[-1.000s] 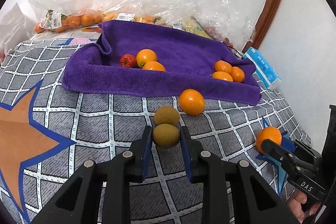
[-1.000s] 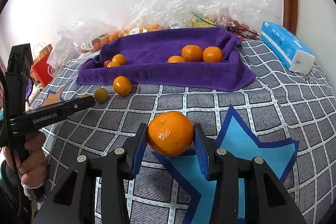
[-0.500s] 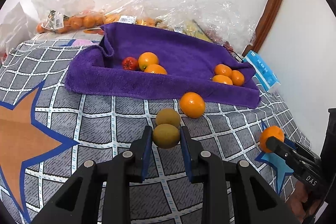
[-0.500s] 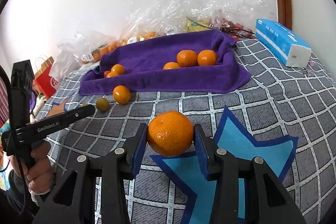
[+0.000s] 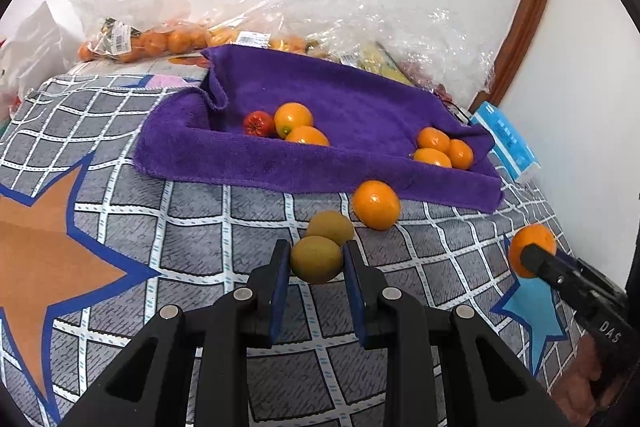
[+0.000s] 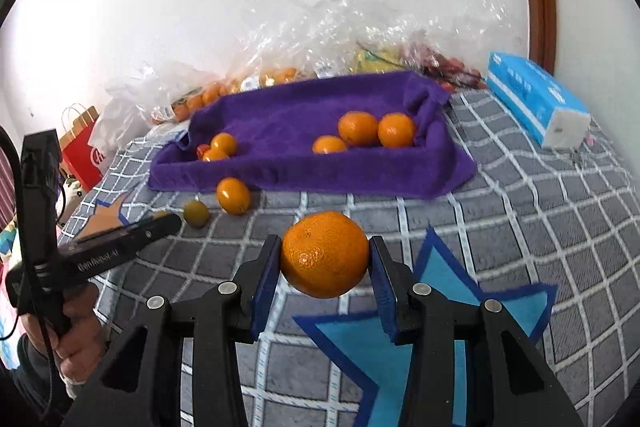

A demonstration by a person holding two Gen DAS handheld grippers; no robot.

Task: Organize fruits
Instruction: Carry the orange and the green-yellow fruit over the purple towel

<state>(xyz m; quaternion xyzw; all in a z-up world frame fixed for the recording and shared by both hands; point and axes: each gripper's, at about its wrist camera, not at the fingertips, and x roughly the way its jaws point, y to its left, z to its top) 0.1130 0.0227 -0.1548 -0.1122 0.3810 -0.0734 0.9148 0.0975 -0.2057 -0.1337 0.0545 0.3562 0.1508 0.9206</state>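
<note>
I've lifted both fruits since a second ago: left gripper clamps the green fruit, right gripper the orange; the purple towel tray comes next.

Left gripper and right gripper each clamped on fruit.

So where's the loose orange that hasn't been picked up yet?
In the left wrist view the loose orange lies on the checked blanket just in front of the purple towel, right of the second green fruit.
</note>
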